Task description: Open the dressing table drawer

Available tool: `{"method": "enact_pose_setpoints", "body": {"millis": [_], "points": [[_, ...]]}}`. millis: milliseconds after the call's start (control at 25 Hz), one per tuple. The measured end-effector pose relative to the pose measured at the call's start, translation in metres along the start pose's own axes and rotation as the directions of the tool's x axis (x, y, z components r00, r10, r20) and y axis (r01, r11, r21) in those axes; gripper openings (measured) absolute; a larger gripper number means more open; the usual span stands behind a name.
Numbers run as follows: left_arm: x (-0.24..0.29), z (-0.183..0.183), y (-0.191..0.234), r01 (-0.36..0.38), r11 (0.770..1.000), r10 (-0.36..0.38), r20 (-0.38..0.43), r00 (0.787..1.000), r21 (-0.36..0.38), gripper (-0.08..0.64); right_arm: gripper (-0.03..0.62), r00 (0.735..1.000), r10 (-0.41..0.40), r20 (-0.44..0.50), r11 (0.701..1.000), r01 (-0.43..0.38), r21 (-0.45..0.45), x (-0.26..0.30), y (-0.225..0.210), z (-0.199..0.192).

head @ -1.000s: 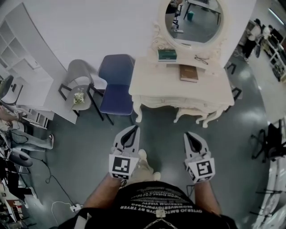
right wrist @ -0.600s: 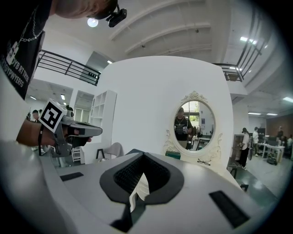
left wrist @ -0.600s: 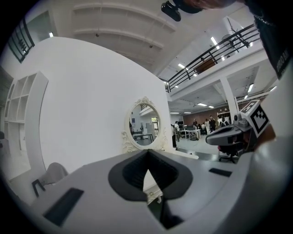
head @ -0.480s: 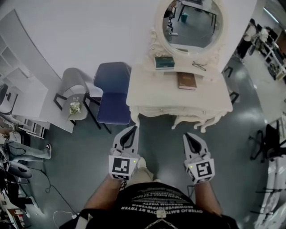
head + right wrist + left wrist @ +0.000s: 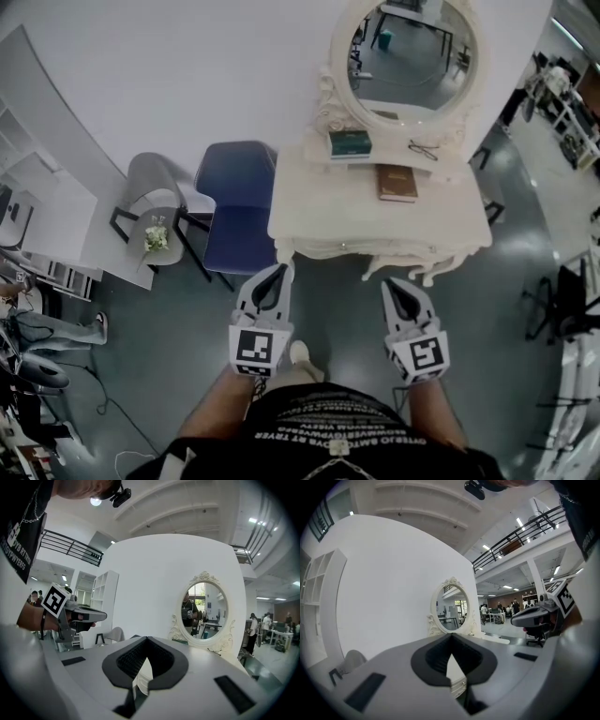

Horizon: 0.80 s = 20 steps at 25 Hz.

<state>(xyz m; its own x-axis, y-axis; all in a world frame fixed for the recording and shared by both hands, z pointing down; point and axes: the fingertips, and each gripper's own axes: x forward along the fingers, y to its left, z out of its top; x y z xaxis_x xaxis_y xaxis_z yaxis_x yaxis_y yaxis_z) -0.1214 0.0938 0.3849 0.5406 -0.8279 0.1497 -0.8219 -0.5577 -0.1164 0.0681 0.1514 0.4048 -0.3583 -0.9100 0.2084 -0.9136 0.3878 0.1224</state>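
Standing cream and ornate, the dressing table point(image 5: 323, 199) has its drawer point(image 5: 343, 247) shut.

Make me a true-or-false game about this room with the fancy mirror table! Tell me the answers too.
1. A brown book lies on the dressing table. True.
2. The chair right beside the dressing table is red. False: it is blue.
3. The left gripper and the right gripper are both shut with nothing in them. True.
4. The mirror is square. False: it is a rounded oval in a curly white frame.
5. One gripper is touching the dressing table. False: both are held in the air in front of it, short of it.
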Motion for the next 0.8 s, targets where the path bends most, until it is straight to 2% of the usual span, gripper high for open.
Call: {"method": "enact_pose_setpoints", "body": {"millis": [480,640,800], "points": [[0.038,0.004,0.022,0.045,0.999,-0.044,0.011,0.999,-0.029,0.003,0.002,1.000,-0.025,-0.001,1.000,0.025,-0.014,0.035,-0.011,0.009],[0.049,0.003,0.030,0.069,0.998,-0.069,0.004,0.998,0.003,0.003,0.002,0.999,-0.046,0.005,0.999,0.046,0.007,0.045,-0.013,0.015],[0.061,0.004,0.042,0.086,0.996,-0.086,0.009,0.996,0.000,0.003,0.002,0.997,-0.083,-0.010,0.997,0.083,0.002,0.057,-0.019,0.019]]}}
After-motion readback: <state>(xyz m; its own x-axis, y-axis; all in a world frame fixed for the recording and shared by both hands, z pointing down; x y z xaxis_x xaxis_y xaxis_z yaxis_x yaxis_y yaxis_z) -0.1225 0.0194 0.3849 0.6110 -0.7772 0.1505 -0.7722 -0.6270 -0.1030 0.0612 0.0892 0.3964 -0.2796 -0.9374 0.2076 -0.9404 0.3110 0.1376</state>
